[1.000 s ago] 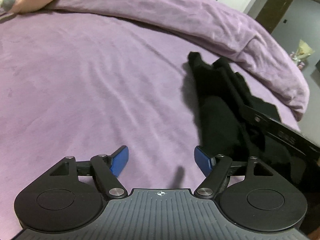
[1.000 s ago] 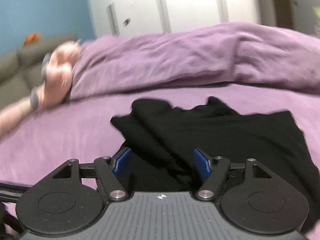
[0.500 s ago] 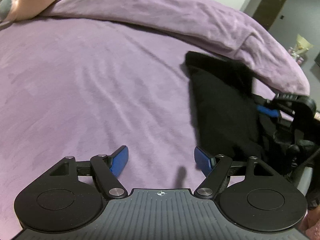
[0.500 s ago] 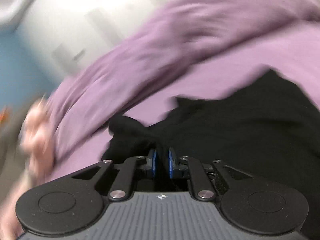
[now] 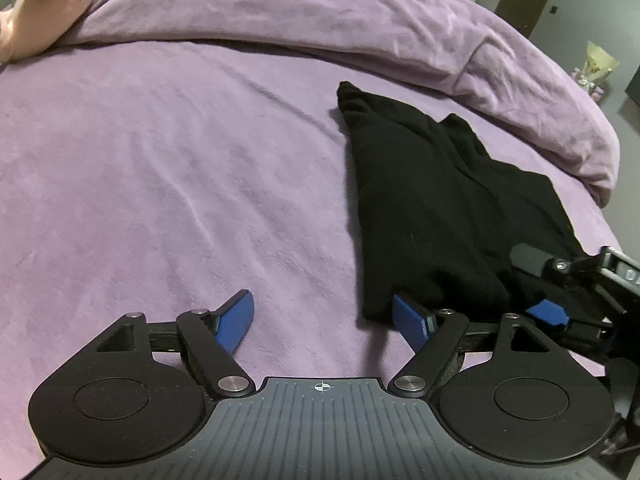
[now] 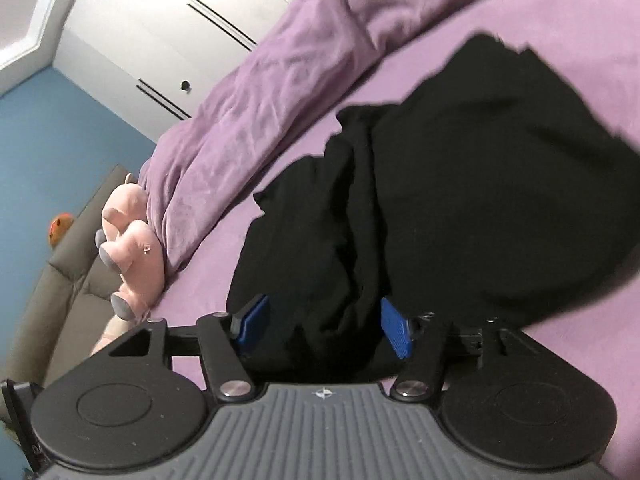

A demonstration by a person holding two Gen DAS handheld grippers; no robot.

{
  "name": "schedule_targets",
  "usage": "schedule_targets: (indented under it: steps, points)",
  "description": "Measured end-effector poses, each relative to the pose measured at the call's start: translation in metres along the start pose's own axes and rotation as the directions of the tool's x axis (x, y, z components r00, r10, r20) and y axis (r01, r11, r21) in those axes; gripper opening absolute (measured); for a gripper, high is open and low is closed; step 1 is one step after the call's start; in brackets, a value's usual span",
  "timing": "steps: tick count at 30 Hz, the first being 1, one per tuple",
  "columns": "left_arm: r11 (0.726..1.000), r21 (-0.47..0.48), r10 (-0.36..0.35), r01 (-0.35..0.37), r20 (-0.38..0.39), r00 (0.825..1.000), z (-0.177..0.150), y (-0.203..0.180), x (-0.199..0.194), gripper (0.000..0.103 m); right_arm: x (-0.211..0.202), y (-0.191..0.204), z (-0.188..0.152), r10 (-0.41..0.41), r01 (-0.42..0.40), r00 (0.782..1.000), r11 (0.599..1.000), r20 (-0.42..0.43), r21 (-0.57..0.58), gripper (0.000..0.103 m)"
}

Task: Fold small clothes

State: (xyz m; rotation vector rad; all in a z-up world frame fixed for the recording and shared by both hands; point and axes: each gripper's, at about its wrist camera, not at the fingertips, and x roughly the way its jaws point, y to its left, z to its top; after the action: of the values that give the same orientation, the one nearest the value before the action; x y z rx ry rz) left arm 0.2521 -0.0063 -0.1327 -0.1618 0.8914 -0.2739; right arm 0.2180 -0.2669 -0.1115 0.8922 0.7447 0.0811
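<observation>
Black garment (image 5: 448, 200) rumpled, folding barely begun.
Your left gripper (image 5: 324, 320) gapes empty; your right gripper (image 6: 324, 328) is opening astride its hem.

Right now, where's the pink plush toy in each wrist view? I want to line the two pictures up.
Left wrist view: the pink plush toy is in the top left corner, cut by the frame edge, against the rumpled purple duvet.
Right wrist view: the plush toy is at the left, mid-height, at the duvet's lower end.
Shared landmark: the black garment on the bed.
</observation>
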Motion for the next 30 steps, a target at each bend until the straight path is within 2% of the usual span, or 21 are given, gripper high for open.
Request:
schedule_targets:
  steps: [1,3,4,5,7,9,10,12,13,15,16,20,24,30]
  points:
    - [1.0,-0.006,0.006,-0.006,-0.001,1.0,0.001,-0.001,0.0,0.082,0.003,0.002,-0.001,0.0,0.0,1.0,1.0,0.003,-0.011,0.06]
    - [1.0,-0.018,0.006,-0.006,0.01,1.0,0.005,-0.004,-0.002,0.082,0.007,0.011,-0.003,-0.028,0.028,1.0,0.998,0.007,-0.057,0.043]
    - [1.0,-0.021,0.003,-0.003,0.021,1.0,0.006,-0.005,-0.002,0.085,0.01,0.014,-0.003,-0.045,0.045,0.999,0.996,0.001,-0.077,0.021]
    - [1.0,-0.022,0.004,-0.003,0.027,1.0,0.007,-0.006,-0.002,0.088,0.011,0.015,-0.003,-0.043,0.042,0.999,0.997,-0.011,-0.067,0.01]
    - [1.0,-0.018,0.003,-0.003,0.019,1.0,0.01,-0.009,0.002,0.088,0.01,0.002,0.0,0.057,-0.055,0.998,0.995,-0.018,0.082,0.009]
    - [1.0,-0.012,0.002,-0.002,-0.001,1.0,0.011,-0.011,0.007,0.088,0.005,-0.021,0.001,0.172,-0.169,0.985,0.951,0.015,0.257,0.009]
    - [1.0,-0.012,0.003,-0.003,-0.01,1.0,0.011,-0.011,0.01,0.088,0.004,-0.029,0.002,0.156,-0.153,0.988,0.944,0.013,0.293,0.009]
    - [1.0,-0.016,-0.003,0.003,-0.023,1.0,0.011,-0.011,0.014,0.09,0.006,-0.025,0.003,-0.015,0.021,0.999,0.985,-0.035,0.171,0.009]
    - [1.0,-0.016,-0.001,0.001,-0.024,1.0,0.011,-0.012,0.015,0.09,0.007,-0.021,0.002,-0.041,0.046,0.998,0.993,-0.048,0.106,0.008]
    - [1.0,-0.007,0.006,-0.006,-0.021,1.0,0.01,-0.012,0.017,0.091,0.003,-0.017,0.003,-0.03,0.034,0.998,0.996,-0.063,0.078,0.009]
    - [1.0,-0.005,0.007,-0.007,-0.024,1.0,0.01,-0.012,0.017,0.091,0.001,-0.016,0.006,-0.025,0.03,0.997,0.997,-0.069,0.07,0.015]
    - [1.0,-0.003,-0.001,0.001,-0.026,1.0,0.01,-0.01,0.019,0.093,-0.015,-0.016,0.025,-0.019,0.018,1.0,0.999,0.003,0.038,0.047]
    - [1.0,-0.005,-0.002,0.001,-0.029,1.0,0.011,-0.01,0.019,0.094,-0.013,-0.023,0.046,0.008,-0.007,1.0,0.999,-0.005,0.053,0.048]
    - [1.0,0.008,-0.008,0.008,-0.04,0.999,0.011,-0.011,0.022,0.097,0.03,-0.028,0.066,0.049,-0.041,0.996,0.993,-0.078,0.106,0.048]
